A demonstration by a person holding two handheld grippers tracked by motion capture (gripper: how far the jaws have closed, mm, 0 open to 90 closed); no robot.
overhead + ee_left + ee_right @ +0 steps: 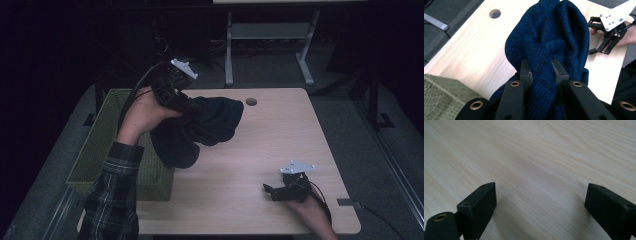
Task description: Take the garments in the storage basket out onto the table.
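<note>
1. left gripper clamped on a fold of the dark blue knit sweater, lifted over the table's left edge, beside the green basket.
2. sweater hanging bunched from the pinch, lower end drooping twd the basket's right rim; rest draped over the table near its far left corner w/ the round hole.
3. right gripper released, jaws wide apart, nothing btwn them, resting near the front right corner, well apart from the sweater.
4. likely step: carry sweater into basket. keep the pinch firm, lift high enough so the trailing end clears the rim, centre over the basket before letting go.
5. risk: hem snagging the rim & spilling back onto the table.
</note>
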